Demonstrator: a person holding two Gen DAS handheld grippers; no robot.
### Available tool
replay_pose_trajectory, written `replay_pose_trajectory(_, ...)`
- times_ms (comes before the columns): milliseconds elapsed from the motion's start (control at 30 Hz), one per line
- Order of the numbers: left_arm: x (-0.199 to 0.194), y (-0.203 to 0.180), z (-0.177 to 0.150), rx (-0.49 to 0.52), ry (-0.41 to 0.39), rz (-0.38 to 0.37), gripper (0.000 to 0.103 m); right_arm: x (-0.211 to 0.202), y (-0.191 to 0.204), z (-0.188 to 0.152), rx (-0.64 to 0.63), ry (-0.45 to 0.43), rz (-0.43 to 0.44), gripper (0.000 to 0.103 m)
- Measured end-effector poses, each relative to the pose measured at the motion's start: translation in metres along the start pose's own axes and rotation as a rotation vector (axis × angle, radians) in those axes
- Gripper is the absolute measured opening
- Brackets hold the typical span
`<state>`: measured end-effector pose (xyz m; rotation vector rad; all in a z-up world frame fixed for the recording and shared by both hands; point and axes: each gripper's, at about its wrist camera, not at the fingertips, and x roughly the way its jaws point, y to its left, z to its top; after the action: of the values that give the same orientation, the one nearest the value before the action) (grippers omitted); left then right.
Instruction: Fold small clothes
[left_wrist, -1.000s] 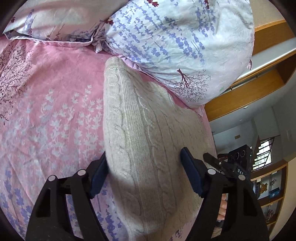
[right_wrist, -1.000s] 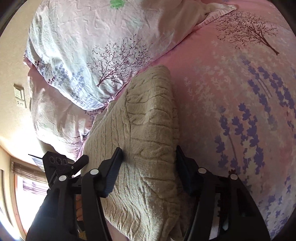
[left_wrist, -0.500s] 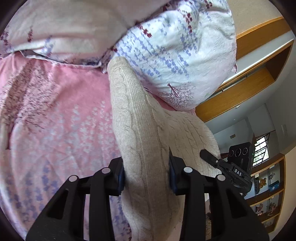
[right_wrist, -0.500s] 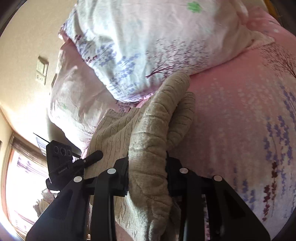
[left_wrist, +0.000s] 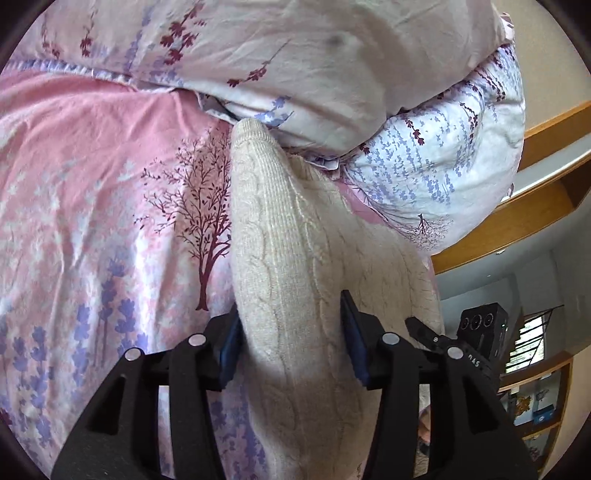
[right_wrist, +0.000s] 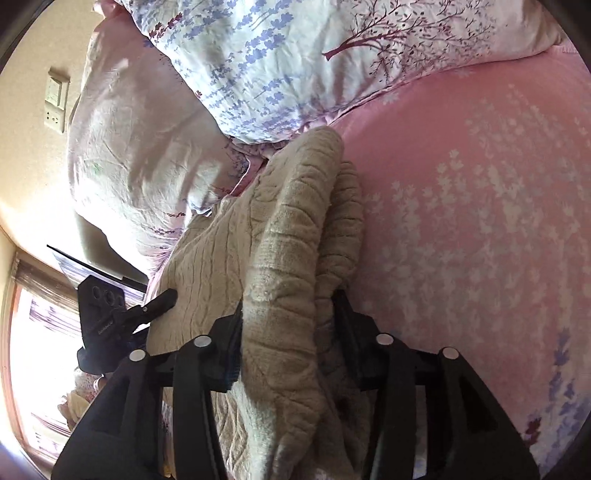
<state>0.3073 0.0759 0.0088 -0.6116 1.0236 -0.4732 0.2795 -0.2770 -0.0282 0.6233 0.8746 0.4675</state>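
- Now the left gripper (left_wrist: 291, 347) and the right gripper (right_wrist: 288, 343) are each carrying a bunched fold of the cream cable-knit sweater (left_wrist: 295, 258) between their fingers, and both pairs have just been easing apart after a tighter squeeze, so the knit is bulging between the blue pads.
- Meanwhile the sweater's far end is arriving right under the floral pillows (left_wrist: 332, 74), closer than a second ago, while the rest is lying on the pink bed sheet (left_wrist: 92, 184); the fold is probably being laid down about now.
- Ahead, the pillows are blocking further travel, and open sheet is lying to the outer side of each gripper.
- Between the grippers, room is tight: each is showing in the other's view.
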Motion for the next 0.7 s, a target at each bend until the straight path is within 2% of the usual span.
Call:
replay_pose_trajectory(67, -0.008, -0.017, -0.002, 0.065, -0.06, 0.061, 0.049, -0.019, -0.001, 0.003, -0.002, -0.071, -0.001, 0.049)
replay_pose_trajectory(133, -0.027, -0.031, -0.007, 0.143, -0.159, 0.127, 0.049, -0.033, -0.003, 0.008, 0.009, -0.125, 0.004, 0.049)
replay_pose_trajectory(200, -0.04, -0.049, -0.015, 0.227, -0.224, 0.131, 0.049, -0.033, -0.005, 0.012, 0.018, -0.124, -0.005, 0.049)
replay_pose_trajectory(233, -0.044, -0.058, -0.02, 0.267, -0.237, 0.127, 0.049, -0.031, -0.005, 0.013, 0.015, -0.116, -0.009, 0.045)
replay_pose_trajectory(267, -0.044, -0.068, -0.024, 0.302, -0.238, 0.115, 0.05, -0.028, -0.004, 0.011, 0.006, -0.11, -0.005, 0.038)
replay_pose_trajectory(300, -0.044, -0.075, -0.029, 0.334, -0.228, 0.103, 0.051, -0.025, -0.001, 0.009, -0.015, -0.102, 0.006, 0.017)
replay_pose_trajectory(367, -0.032, -0.088, -0.033, 0.367, -0.185, 0.087, 0.051, -0.024, 0.005, 0.007, -0.051, -0.144, -0.035, 0.01)
replay_pose_trajectory(500, -0.001, -0.094, -0.039, 0.369, -0.1, 0.086, 0.051, -0.02, 0.004, 0.013, -0.046, -0.166, -0.113, 0.009)
replay_pose_trajectory(600, 0.015, -0.094, -0.041, 0.379, -0.091, 0.131, 0.048, -0.006, -0.004, 0.016, -0.035, -0.148, -0.17, 0.009)
replay_pose_trajectory(700, 0.023, -0.092, -0.039, 0.381, -0.101, 0.153, 0.047, 0.001, -0.011, 0.018, -0.013, -0.124, -0.169, 0.012)
